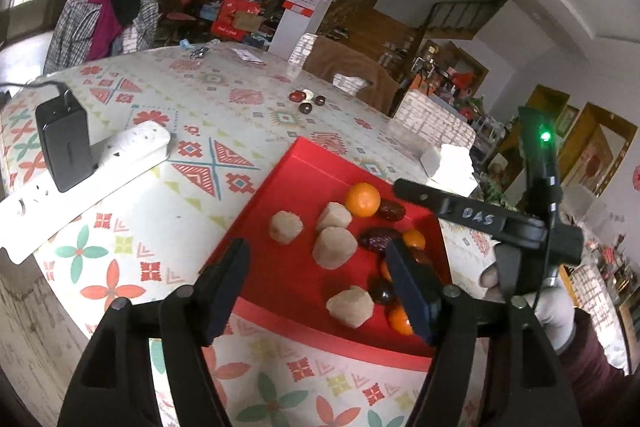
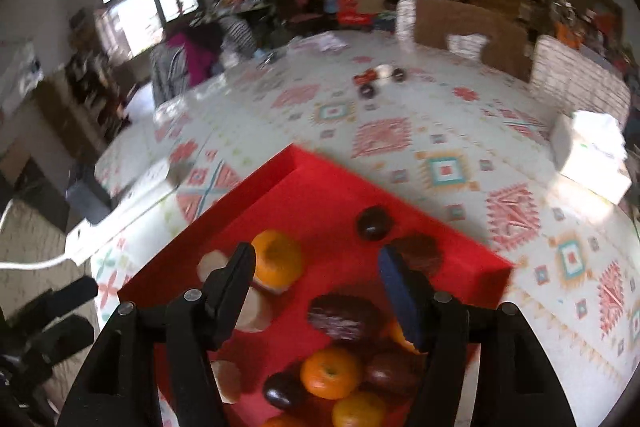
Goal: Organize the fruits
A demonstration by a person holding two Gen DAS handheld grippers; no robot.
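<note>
Both sets of jaws are spread with nothing pinched. The right gripper point(image 2: 316, 291) hangs right over the wrinkled red date point(image 2: 343, 315) in the red tray point(image 2: 280, 183), its long axis running crosswise between the fingers. The left gripper point(image 1: 316, 279) is nearer the pale beige chunks point(image 1: 334, 247). Only the left view shows the gloved hand point(image 1: 554, 315).
</note>
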